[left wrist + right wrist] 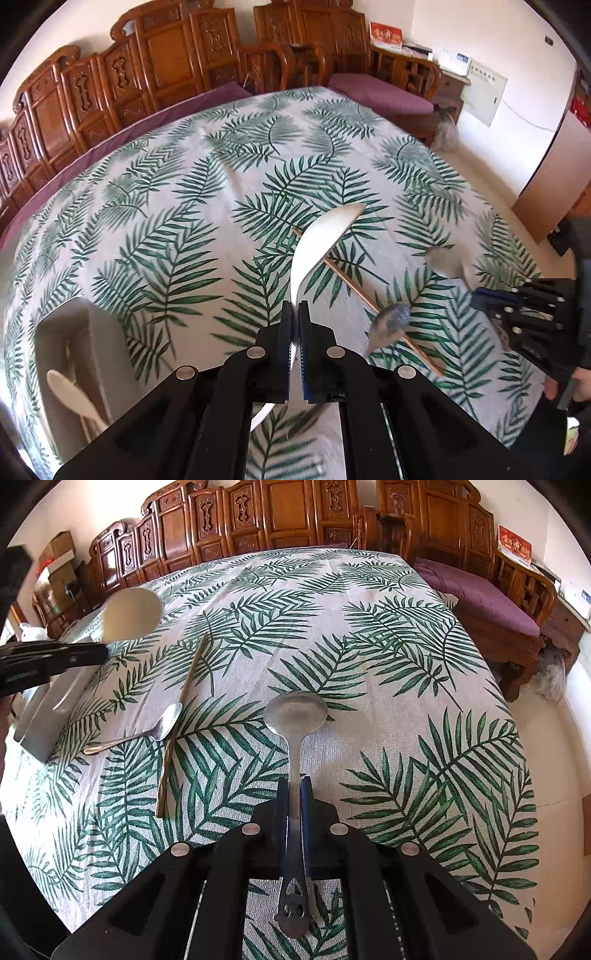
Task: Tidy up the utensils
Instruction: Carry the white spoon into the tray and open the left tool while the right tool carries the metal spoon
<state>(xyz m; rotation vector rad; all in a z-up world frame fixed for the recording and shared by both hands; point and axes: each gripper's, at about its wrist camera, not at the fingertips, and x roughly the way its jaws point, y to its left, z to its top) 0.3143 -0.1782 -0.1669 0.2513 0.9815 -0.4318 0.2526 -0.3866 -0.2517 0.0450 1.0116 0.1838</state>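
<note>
Both your grippers are clamped on spoons above the leaf-print tablecloth.

Your left gripper pinches the white spoon by its handle; the black fingers hide the handle's end. Your right gripper grips the metal spoon mid-handle. The grey tray is cut off at the frame's lower left, its contents only partly visible.
</note>
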